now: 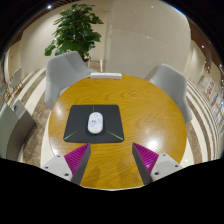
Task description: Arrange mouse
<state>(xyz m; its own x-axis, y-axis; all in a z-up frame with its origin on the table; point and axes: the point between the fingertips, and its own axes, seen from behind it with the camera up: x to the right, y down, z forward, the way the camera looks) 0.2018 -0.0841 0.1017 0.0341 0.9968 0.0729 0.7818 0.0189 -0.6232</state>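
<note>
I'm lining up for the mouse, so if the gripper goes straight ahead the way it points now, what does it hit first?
Most likely the mat, then the mouse on it. The open gripper points over bare table towards them; nothing lies between, though depth is hard to judge.

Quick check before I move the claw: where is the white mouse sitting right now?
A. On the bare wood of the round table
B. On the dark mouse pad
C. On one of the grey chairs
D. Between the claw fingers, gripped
B: the white mouse lies on the dark mouse pad on the round table, ahead of the open claw, which holds nothing.
</note>
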